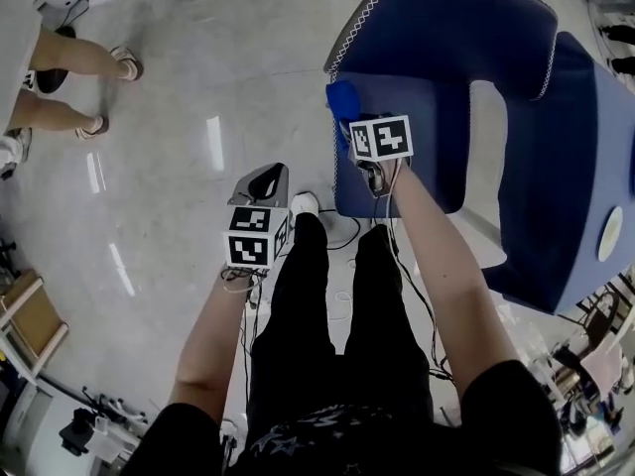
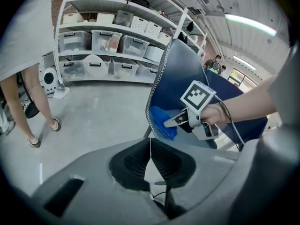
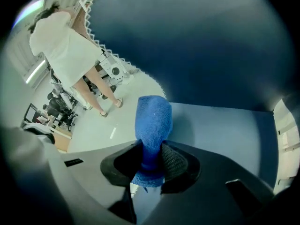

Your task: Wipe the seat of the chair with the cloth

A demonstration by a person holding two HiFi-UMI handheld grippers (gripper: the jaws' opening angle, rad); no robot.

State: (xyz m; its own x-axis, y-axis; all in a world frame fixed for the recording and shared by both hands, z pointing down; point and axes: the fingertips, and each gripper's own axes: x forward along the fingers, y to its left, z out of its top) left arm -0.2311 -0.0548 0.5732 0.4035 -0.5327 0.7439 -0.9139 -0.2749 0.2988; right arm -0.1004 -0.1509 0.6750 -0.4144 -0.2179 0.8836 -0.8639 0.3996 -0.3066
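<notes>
low in the head view, the holder's black-trousered legs [image 1: 327, 315] and two bare forearms run up toward the middle of the frame. the left gripper [image 1: 266, 175], grey with a black-and-white marker cube, hangs left of centre over the pale grey concrete floor [image 1: 218, 87], clear of the chair. in its own view the left gripper [image 2: 151, 150] has both ribbed black pads pressed together with nothing between them.

just right of it and higher in the head view, the right gripper [image 1: 349, 117] reaches to the near left corner of the seat. in its own view the right gripper [image 3: 152, 161] is clamped on a folded bright blue terry cloth [image 3: 153, 121], which sticks out past the jaws over the seat edge; whether it touches the seat i cannot tell. the cloth [image 1: 342, 97] shows at upper centre of the head view and at centre of the left gripper view [image 2: 164, 122].

the dark blue padded chair with white stitched edging [image 1: 437, 137] fills the upper right.

a bystander's bare legs in sandals [image 1: 69, 58] stand at upper left. white shelving with plastic bins [image 2: 108, 41] lines the far wall.
</notes>
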